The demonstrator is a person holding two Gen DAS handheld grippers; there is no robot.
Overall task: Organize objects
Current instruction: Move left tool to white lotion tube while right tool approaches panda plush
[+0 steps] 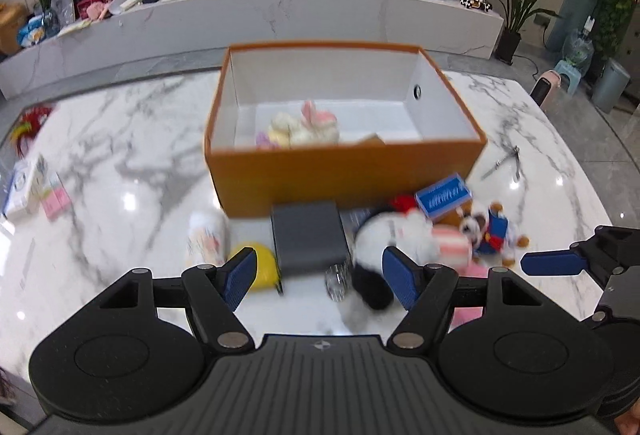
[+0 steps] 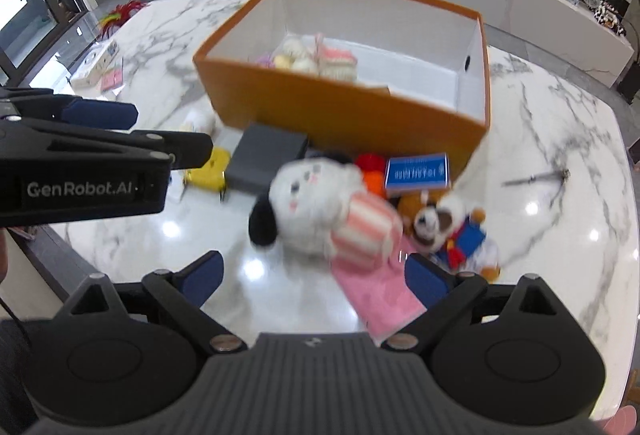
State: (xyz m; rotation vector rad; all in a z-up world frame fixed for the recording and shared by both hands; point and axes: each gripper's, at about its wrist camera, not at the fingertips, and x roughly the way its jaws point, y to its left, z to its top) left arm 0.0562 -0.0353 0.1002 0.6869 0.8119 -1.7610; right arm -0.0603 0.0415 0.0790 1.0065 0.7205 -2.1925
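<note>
marble table [image 1: 120, 155] bears orange box [image 1: 340, 183], toys.

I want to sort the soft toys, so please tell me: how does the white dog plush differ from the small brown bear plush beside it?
The white dog plush is clearly bigger than the brown bear plush. The dog is white with a black ear and a pink-striped garment; the bear is brown and dressed in blue and red. Both lie on the marble table, outside the orange box, unheld.

Left gripper [image 1: 320, 275] held low with jaws spread wide, right gripper [image 2: 314, 281] alongside at its right, jaws likewise wide apart, both empty
</note>
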